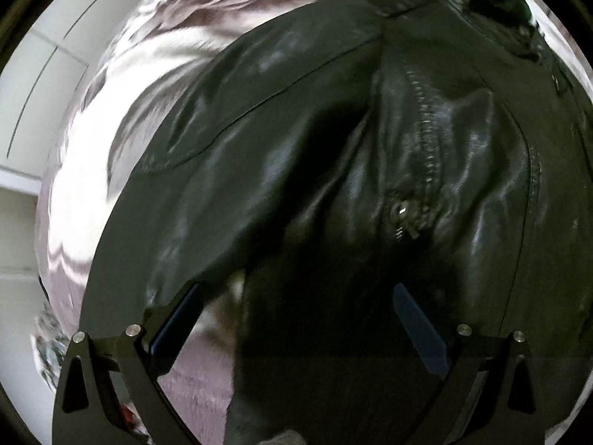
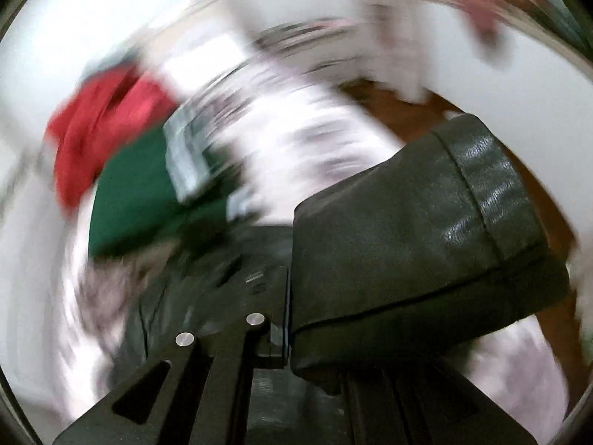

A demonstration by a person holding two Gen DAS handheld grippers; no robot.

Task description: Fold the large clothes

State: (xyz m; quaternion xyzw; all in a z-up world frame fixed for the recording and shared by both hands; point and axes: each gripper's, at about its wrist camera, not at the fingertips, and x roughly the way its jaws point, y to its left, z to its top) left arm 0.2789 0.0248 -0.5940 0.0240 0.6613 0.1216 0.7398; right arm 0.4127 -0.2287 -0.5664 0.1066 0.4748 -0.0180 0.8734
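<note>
A black leather jacket with a metal zipper lies spread on a pale pink sheet and fills the left wrist view. My left gripper is open just above the jacket's lower part, with nothing between its fingers. In the right wrist view my right gripper is shut on the jacket's sleeve; the cuff end sticks up and to the right of the fingers. The right finger is hidden behind the sleeve. The rest of that view is blurred by motion.
A red garment and a green garment lie in a pile to the left in the right wrist view. Brown wooden floor shows beyond the sheet. White cabinet panels stand at the left in the left wrist view.
</note>
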